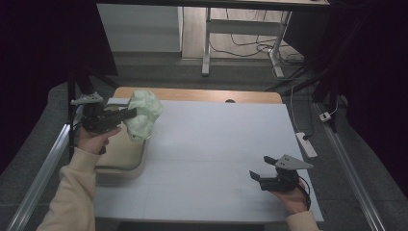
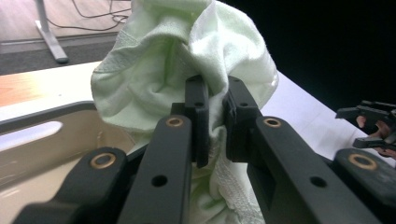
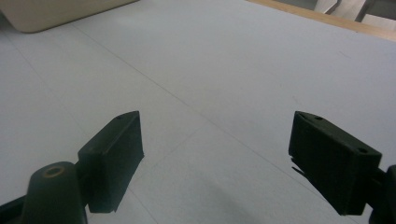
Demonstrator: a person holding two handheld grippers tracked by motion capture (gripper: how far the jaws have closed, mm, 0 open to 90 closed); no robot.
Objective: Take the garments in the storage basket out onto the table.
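Looking down from the high view, a person's left gripper (image 1: 129, 114) pinches a crumpled pale green cloth (image 1: 143, 113) and holds it in the air above the far edge of a beige tray (image 1: 126, 163) at the left side of the white-covered table (image 1: 216, 144). The cloth hangs bunched from the jaws, its lower folds reaching toward the tray's rim. At the near right of the table, the right gripper (image 1: 262, 167) rests low in the other hand (image 1: 291, 196), jaws spread, well apart from the cloth and tray. A white power strip (image 1: 306, 144) lies on the floor just beyond the table's right edge.

From the left gripper view, the two black jaws are pressed in on a fold of the cloth (image 2: 159, 70), which billows up and around them. The tray's (image 2: 42, 116) pale rim runs behind at left, and the right gripper (image 2: 371, 123) shows far off at the right edge.

From the right gripper view, the right gripper (image 3: 215, 163) has its jaws wide apart over the bare white tabletop (image 3: 210, 70), nothing between them. A corner of the tray (image 3: 56, 11) sits at upper left.
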